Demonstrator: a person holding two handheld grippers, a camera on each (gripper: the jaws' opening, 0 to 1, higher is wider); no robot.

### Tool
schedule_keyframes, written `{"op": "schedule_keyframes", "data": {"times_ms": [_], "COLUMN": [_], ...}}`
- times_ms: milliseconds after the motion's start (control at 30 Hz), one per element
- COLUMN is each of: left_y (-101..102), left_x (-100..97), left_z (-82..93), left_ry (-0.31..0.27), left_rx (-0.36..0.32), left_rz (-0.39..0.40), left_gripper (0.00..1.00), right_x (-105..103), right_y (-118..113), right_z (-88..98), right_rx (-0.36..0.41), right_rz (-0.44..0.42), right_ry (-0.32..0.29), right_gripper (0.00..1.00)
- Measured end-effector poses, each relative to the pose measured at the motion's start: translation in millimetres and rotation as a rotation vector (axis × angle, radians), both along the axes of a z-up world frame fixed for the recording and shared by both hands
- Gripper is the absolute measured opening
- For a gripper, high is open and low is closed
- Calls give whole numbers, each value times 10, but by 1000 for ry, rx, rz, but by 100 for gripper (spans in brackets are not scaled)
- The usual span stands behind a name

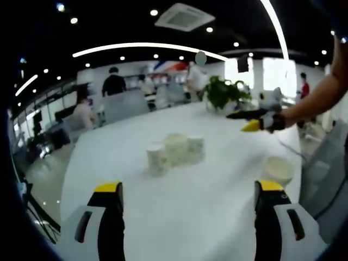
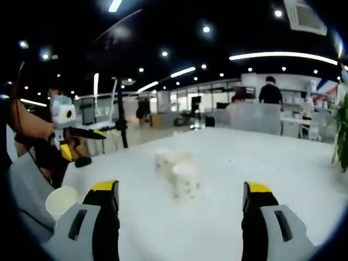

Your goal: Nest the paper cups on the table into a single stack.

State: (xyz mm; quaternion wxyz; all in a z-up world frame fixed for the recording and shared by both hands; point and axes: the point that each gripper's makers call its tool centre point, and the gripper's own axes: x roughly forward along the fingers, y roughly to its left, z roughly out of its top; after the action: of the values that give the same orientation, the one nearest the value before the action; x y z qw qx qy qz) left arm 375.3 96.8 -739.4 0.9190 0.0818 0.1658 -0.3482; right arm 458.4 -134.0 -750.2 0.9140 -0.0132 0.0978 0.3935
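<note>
Paper cups (image 1: pixel 175 150) cluster on the table (image 1: pixel 163 217), well ahead of both grippers' wide-spread, empty jaws.

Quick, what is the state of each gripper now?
Left gripper: open, holding nothing.
Right gripper: open, holding nothing.

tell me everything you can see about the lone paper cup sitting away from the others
The lone cup is a pale cream paper cup standing upright on the white table, mouth up, near the table's edge. It sits apart from the cluster of cups and nothing touches it. It also shows in the right gripper view, where its open round rim faces up. The blur hides any print.
</note>
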Motion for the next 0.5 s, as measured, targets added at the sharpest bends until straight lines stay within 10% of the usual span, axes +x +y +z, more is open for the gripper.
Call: {"op": "schedule_keyframes", "data": {"times_ms": [500], "left_y": [-33], "left_x": [-5], "left_z": [-1], "left_ry": [14], "left_rx": [-46], "left_rz": [13], "left_gripper": [98], "right_x": [262], "right_y": [345], "right_z": [-325], "right_rx": [-91], "right_rz": [68], "right_ry": [39], "right_gripper": [84]}}
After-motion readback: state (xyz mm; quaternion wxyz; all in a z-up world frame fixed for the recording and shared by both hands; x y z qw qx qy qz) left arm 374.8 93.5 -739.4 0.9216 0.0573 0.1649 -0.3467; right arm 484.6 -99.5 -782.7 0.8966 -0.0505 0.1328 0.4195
